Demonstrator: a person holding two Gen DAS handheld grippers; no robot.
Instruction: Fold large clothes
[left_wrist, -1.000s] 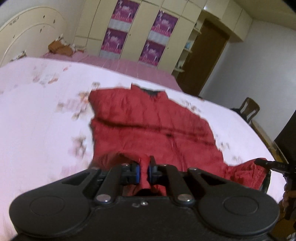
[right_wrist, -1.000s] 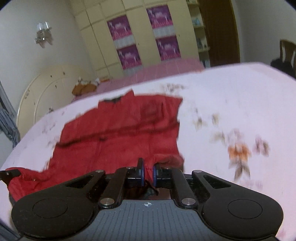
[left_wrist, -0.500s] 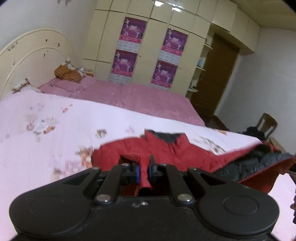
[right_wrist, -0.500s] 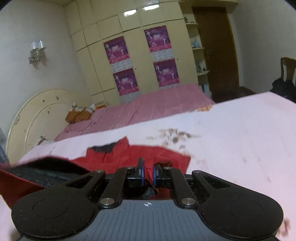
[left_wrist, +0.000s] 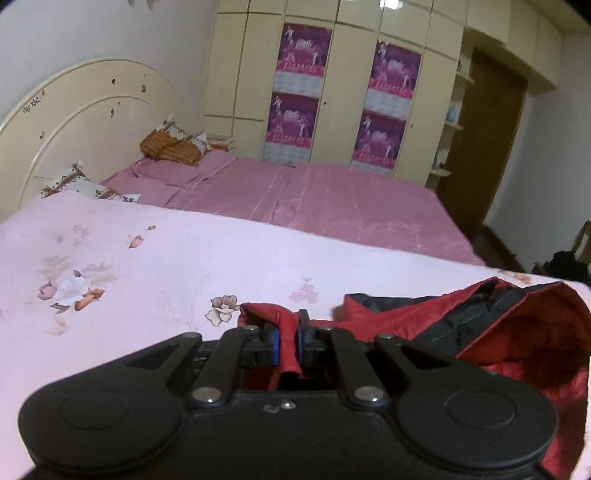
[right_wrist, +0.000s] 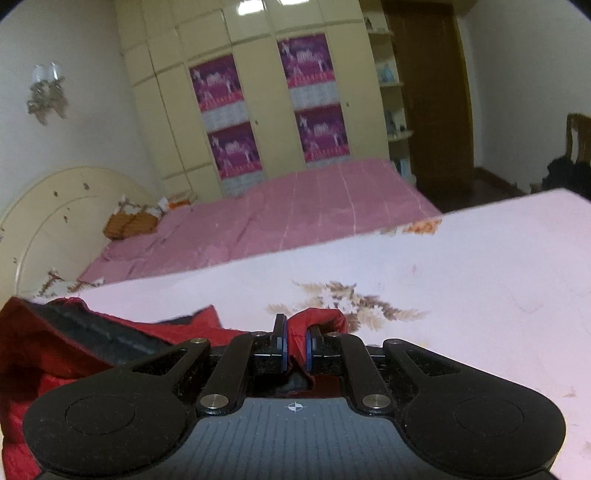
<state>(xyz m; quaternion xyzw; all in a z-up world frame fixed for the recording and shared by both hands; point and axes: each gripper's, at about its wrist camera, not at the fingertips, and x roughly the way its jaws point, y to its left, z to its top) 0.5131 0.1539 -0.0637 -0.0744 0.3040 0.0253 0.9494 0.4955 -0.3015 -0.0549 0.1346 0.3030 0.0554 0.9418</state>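
A red padded jacket with a dark lining (left_wrist: 517, 332) lies on the pale pink floral bedspread (left_wrist: 129, 266). My left gripper (left_wrist: 287, 341) is shut on a fold of its red fabric. The jacket bunches to the right of it with the lining showing. My right gripper (right_wrist: 295, 343) is shut on another red fold of the jacket (right_wrist: 55, 350), whose bulk sits at the lower left of that view. Most of the jacket is hidden behind the gripper bodies.
A second bed with a darker pink cover (left_wrist: 332, 203) lies beyond, with pillows (left_wrist: 170, 147) at a cream headboard (left_wrist: 74, 122). A cream wardrobe with purple posters (left_wrist: 332, 92) lines the far wall. A brown door (left_wrist: 491, 140) and a chair (right_wrist: 576, 140) are at the right.
Both grippers have carried the near edge of the jacket forward over the rest of it. The flat red jacket is now doubled over, with its dark lining turned up.
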